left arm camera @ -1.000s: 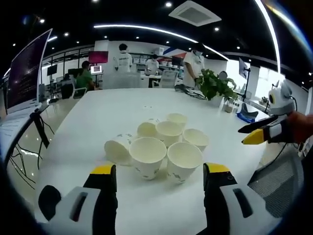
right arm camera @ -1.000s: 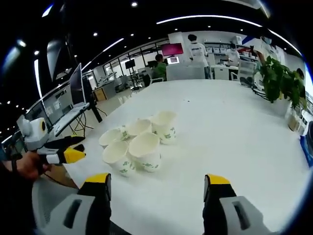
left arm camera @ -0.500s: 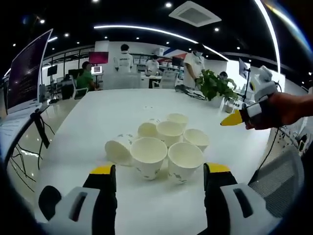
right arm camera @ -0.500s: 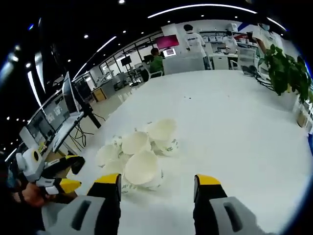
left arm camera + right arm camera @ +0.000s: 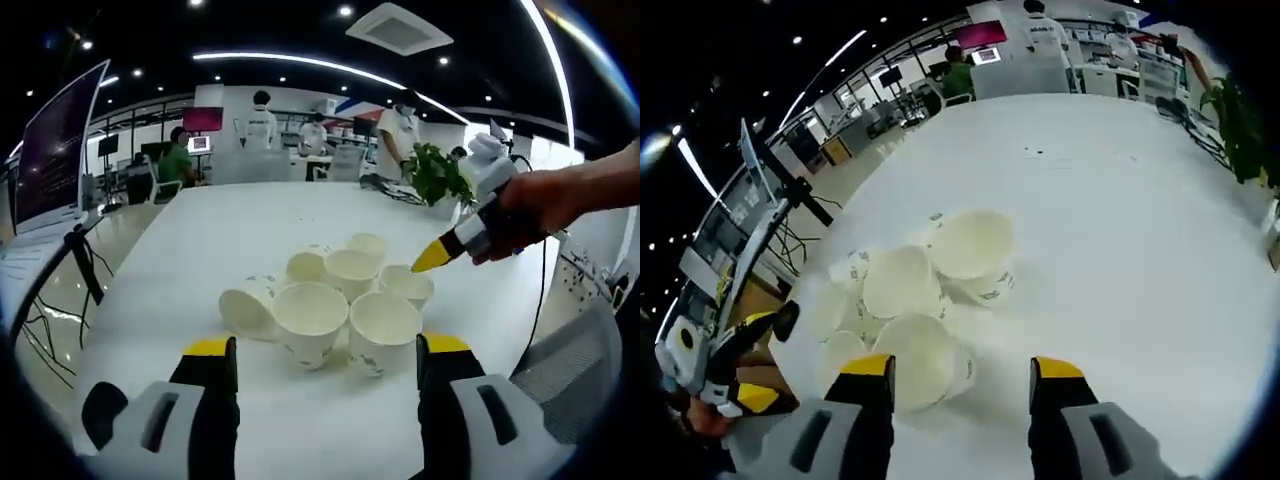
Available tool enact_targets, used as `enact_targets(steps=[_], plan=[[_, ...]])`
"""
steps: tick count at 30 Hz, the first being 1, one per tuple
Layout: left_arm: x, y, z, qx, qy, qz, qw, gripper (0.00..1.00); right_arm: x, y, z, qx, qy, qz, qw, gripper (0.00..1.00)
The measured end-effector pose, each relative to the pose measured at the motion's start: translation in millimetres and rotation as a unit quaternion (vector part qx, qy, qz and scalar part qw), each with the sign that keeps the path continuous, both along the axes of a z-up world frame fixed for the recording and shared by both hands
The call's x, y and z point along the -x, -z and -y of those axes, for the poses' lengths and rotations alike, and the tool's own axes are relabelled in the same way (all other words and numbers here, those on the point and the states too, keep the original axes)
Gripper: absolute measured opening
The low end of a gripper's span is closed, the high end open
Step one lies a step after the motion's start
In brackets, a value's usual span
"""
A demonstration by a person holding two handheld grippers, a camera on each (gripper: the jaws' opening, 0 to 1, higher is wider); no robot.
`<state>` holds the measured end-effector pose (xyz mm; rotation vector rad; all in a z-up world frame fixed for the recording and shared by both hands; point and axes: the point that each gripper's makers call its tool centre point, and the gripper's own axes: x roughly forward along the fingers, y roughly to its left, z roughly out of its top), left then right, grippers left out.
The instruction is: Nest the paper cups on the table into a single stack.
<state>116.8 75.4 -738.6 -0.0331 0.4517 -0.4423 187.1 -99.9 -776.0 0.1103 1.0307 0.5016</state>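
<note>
Several white paper cups (image 5: 311, 320) stand bunched mouth-up on the white table (image 5: 150, 290), and one cup (image 5: 245, 308) at the left of the bunch lies on its side. My left gripper (image 5: 327, 350) is open and empty just short of the nearest cups. From the right, a hand holds my right gripper (image 5: 436, 256) over the bunch's right side, close above a cup (image 5: 407, 285). The right gripper view looks down on the cups (image 5: 973, 245); my right gripper (image 5: 962, 368) is open and empty, with a cup (image 5: 915, 360) by its left jaw. The left gripper (image 5: 740, 395) sits at lower left.
A large monitor (image 5: 55, 140) stands at the table's left edge and a potted plant (image 5: 440, 175) at its far right. A grey chair (image 5: 560, 370) is at the right. People stand at desks in the background. Cables hang off the table's left side (image 5: 85, 270).
The right gripper has swung in from the table's right side to hover over the cups, tilting downward. The left gripper has barely moved. No cup has shifted.
</note>
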Motion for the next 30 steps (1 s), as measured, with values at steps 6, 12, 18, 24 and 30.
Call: enact_targets(steps=[6,12,18,24,30], plan=[[-0.9,-1.0,0.3,0.001,0.001,0.001,1.0,0.72,-2.2,13.1,-4.8,0.043,-0.039,-0.027,0.998,0.51],[-1.9,1.7,-0.1,0.004,0.0,-0.002,1.0,0.72,0.1,28.6,-8.3,0.099,-0.097,-0.051,0.989,0.47],[-2.1,2.1,-0.6,0.006,-0.001,-0.003,1.0,0.72,-6.7,39.2,-9.7,0.133,-0.126,-0.071,0.9806,0.42],[-2.4,1.7,-2.8,0.009,-0.006,-0.003,0.9999,0.71,-5.5,50.8,-12.7,0.147,-0.148,-0.094,0.9734,0.37],[-2.5,1.8,-2.7,0.006,-0.004,-0.001,1.0,0.72,-13.0,63.4,-14.3,0.154,-0.165,-0.095,0.9696,0.2]])
